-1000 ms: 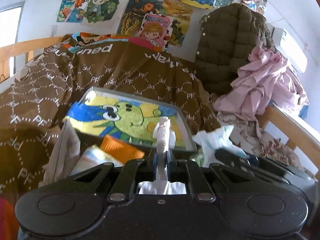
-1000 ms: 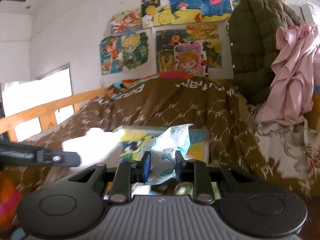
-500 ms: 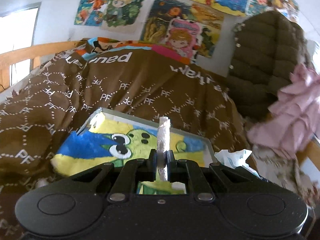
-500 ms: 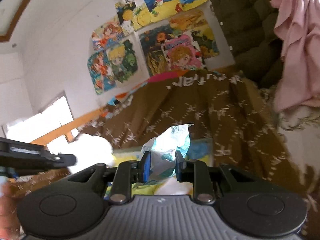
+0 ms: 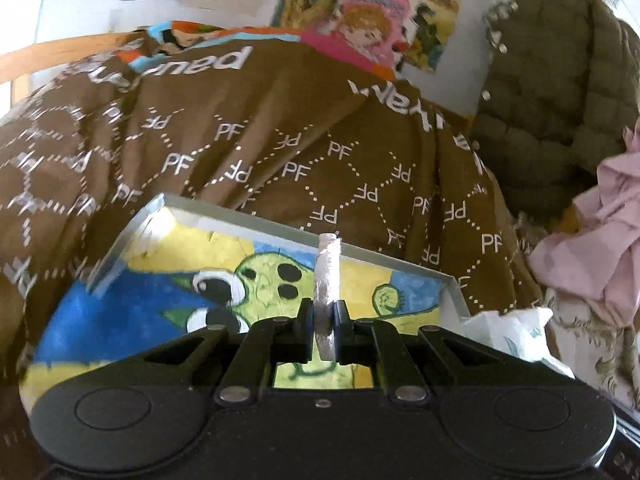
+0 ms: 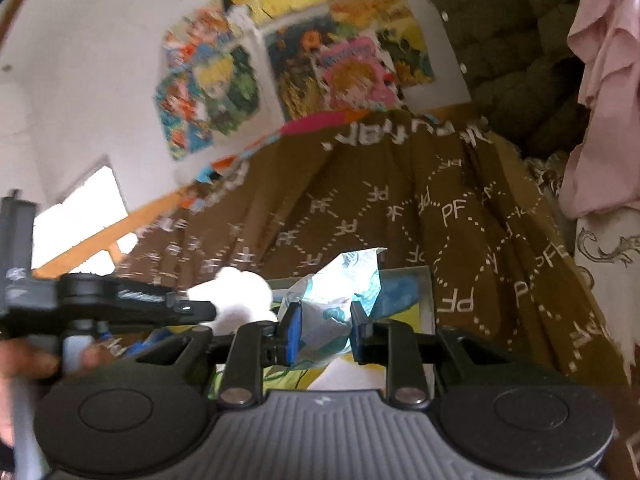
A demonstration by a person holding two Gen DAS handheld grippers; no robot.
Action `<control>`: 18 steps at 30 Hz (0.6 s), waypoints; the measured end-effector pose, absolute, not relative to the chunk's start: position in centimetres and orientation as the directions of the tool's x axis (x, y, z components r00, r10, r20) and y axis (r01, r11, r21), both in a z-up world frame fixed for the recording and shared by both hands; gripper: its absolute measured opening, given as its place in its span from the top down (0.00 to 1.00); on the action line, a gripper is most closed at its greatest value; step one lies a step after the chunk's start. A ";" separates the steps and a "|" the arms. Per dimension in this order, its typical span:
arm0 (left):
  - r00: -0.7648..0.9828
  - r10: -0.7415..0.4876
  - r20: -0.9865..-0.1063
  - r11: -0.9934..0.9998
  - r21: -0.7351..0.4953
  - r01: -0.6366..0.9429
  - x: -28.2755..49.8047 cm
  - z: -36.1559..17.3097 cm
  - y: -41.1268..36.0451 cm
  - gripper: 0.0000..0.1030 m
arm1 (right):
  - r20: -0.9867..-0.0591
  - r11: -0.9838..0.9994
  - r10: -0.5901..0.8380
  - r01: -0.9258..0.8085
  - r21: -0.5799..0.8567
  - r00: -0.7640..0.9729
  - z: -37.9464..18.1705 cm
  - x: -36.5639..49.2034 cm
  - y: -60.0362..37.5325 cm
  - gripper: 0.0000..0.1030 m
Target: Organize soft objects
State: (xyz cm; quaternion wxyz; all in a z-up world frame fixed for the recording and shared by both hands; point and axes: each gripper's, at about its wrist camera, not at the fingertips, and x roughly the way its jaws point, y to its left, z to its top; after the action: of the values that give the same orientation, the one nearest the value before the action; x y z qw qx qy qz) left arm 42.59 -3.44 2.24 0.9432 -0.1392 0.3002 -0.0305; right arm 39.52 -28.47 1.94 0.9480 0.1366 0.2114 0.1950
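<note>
Beyond both sets of jaws, the brown quilt (image 5: 280, 152) printed with white letters fills the background. Directly ahead of and below the jaws lies the shallow tray (image 5: 248, 222), its floor painted with a green cartoon creature on blue and yellow.

The left gripper (image 5: 324, 320) is fully closed on a white cloth (image 5: 327, 276), pinched into a thin upright strip between the pads; in the right wrist view the same cloth (image 6: 240, 292) shows as a pale, fluffy bunch beyond the left gripper's tip. The right gripper (image 6: 325, 332) holds a narrow opening, clamped on a crumpled white packet with teal print (image 6: 340, 292), which bulges above the pads.

The step in hand appears to be delivery of both soft items to the tray. Recommended procedure: position each load above the tray's bare floor, inside the rim, before releasing. Lower before opening, since light, crumpled items may spring out or drift. Release one gripper at a time.
</note>
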 end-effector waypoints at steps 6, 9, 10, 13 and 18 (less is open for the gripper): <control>0.813 -0.193 -0.550 0.958 -0.286 0.034 45.1 2.3 -1.0 0.91 | -0.469 0.906 0.407 -0.279 0.320 0.784 2.1 46.6 -24.5 0.74; 0.807 -0.218 -0.549 0.937 -0.349 0.016 45.7 1.2 0.4 0.91 | -0.517 0.912 0.396 -0.262 0.314 0.759 0.9 49.0 -23.1 0.74; 0.804 -0.226 -0.550 0.932 -0.363 0.013 45.8 0.8 0.8 0.91 | -0.529 0.915 0.392 -0.256 0.313 0.753 0.4 49.6 -22.7 0.74; 0.799 -0.247 -0.548 0.921 -0.390 0.017 46.1 0.0 1.5 0.91 | -0.563 0.920 0.380 -0.238 0.311 0.734 -0.4 51.1 -21.9 0.74; 0.792 -0.283 -0.541 0.902 -0.430 0.028 46.9 -0.7 2.0 0.91 | -0.599 0.936 0.349 -0.237 0.259 0.720 -1.0 52.0 -20.6 0.73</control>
State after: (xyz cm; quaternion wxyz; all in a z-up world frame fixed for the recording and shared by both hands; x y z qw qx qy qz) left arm 46.90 1.99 -0.71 0.9242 -0.2044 0.3113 -0.0841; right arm 52.00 -20.62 -1.02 0.9238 0.0821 0.3385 0.1586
